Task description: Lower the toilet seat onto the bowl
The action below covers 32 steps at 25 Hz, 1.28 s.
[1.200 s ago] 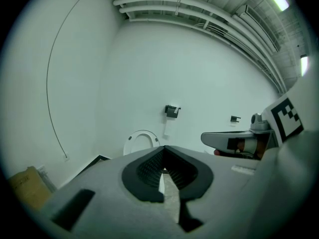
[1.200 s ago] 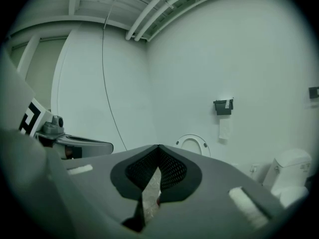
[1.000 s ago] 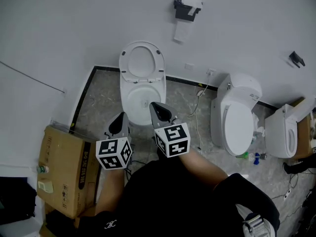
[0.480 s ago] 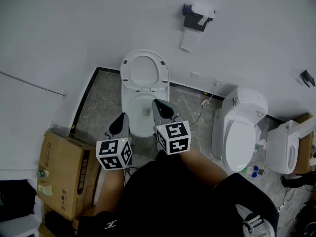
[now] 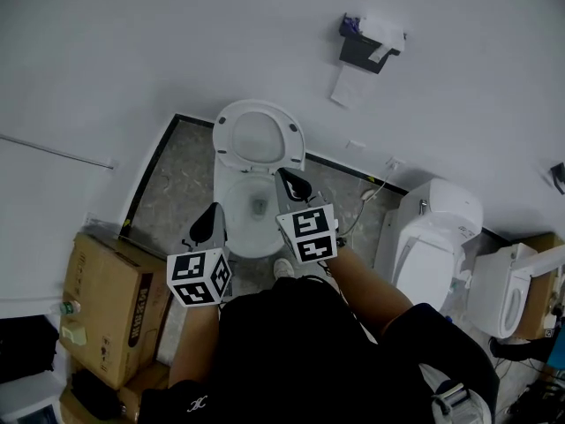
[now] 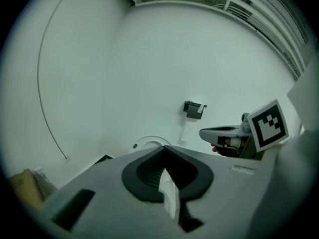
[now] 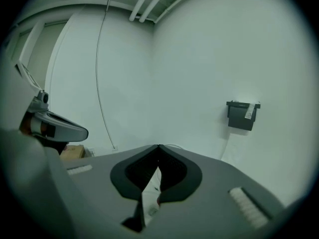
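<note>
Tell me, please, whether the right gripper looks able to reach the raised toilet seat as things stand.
Probably yes: the right gripper hovers above the bowl, near the upright toilet seat, with nothing visible between them.

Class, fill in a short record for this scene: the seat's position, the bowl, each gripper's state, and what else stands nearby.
Toilet seat: raised, not on the bowl
Bowl: uncovered, in front of the person
Left gripper: fingers together, holding nothing
Right gripper: fingers together, holding nothing
Paper holder: on the wall, up and right of the seat
Cardboard box: on the floor at the person's left
Second toilet: at the person's right
</note>
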{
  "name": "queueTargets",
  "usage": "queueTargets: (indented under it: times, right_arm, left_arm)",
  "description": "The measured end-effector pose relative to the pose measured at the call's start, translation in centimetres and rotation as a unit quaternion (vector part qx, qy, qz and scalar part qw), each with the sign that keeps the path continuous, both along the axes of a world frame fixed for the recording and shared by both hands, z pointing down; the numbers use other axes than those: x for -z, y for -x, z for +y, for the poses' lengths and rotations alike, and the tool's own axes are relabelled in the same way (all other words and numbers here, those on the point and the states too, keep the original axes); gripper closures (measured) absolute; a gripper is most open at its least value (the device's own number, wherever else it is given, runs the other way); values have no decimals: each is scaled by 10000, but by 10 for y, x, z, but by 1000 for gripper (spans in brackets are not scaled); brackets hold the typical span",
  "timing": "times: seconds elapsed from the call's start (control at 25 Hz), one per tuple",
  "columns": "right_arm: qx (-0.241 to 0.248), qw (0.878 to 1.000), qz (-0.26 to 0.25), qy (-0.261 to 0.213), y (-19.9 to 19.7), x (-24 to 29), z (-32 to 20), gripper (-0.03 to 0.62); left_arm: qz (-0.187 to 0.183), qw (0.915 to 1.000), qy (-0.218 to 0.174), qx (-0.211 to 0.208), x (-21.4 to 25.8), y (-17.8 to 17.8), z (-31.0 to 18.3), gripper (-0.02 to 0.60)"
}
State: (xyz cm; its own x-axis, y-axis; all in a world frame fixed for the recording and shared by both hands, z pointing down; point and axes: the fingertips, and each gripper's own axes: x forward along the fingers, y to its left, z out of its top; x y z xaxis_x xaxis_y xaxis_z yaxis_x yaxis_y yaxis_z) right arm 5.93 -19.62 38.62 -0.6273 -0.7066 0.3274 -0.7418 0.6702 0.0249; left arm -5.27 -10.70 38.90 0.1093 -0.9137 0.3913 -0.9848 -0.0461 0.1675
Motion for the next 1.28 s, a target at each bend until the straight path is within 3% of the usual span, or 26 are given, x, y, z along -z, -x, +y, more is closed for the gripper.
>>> queueTargets:
  times: [0.36, 0.76, 1.04, 1.28]
  right_arm:
    - [306, 9972, 643, -222, 12, -19, -83, 582]
    - [643, 9808, 1772, -507, 46, -60, -169, 526]
    - [955, 9525, 2807, -691, 74, -106, -218, 487]
    - [1053, 9285, 3525, -509, 82, -147, -248, 477]
  left_arm:
    - [110, 9995, 145, 242, -13, 10, -30, 572]
    - [159, 9989, 288, 323, -19, 40, -41, 574]
    - [275, 9978, 403, 446, -32, 59, -42, 574]
    - [382, 9955, 545, 676, -43, 77, -35, 574]
